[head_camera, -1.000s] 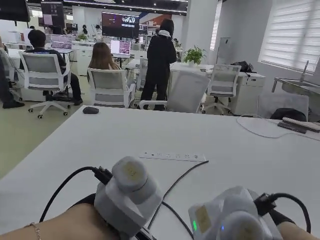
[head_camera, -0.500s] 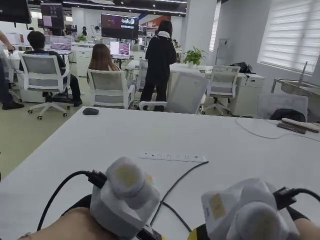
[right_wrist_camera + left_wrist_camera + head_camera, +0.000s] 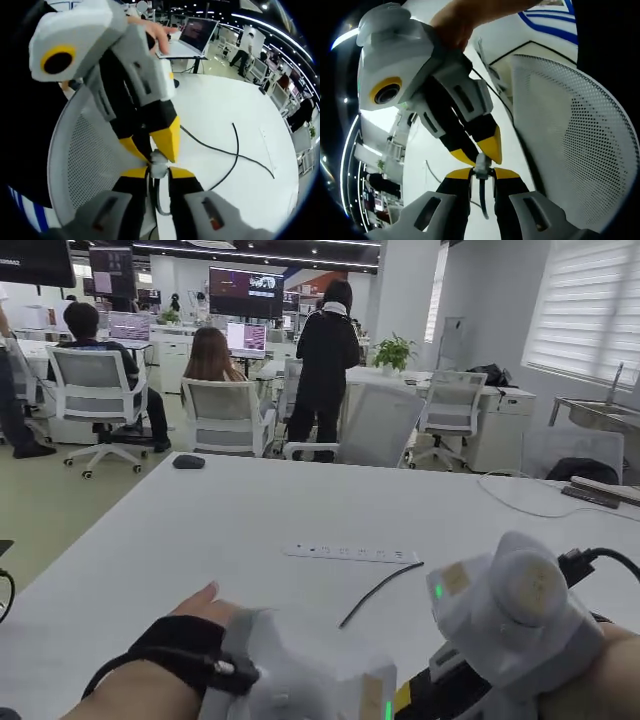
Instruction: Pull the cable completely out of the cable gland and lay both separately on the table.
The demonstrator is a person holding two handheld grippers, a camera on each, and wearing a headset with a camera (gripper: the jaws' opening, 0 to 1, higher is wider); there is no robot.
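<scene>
- Head view, against a second ago: the left gripper (image 3: 481, 173) has dropped to the bottom edge, and the right gripper (image 3: 159, 172) has lifted and rolled. I judge the pull is being set up, not finished.
- Both grippers are clenched tip to tip on the gland (image 3: 481, 164), held in the air near the table (image 3: 250, 510). The cable (image 3: 483, 200) hangs from it, not yet out.
- Count: two grippers, one gland, one cable.

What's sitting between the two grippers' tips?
The small grey cable gland, with the cable trailing from it, clear in both gripper views.
</scene>
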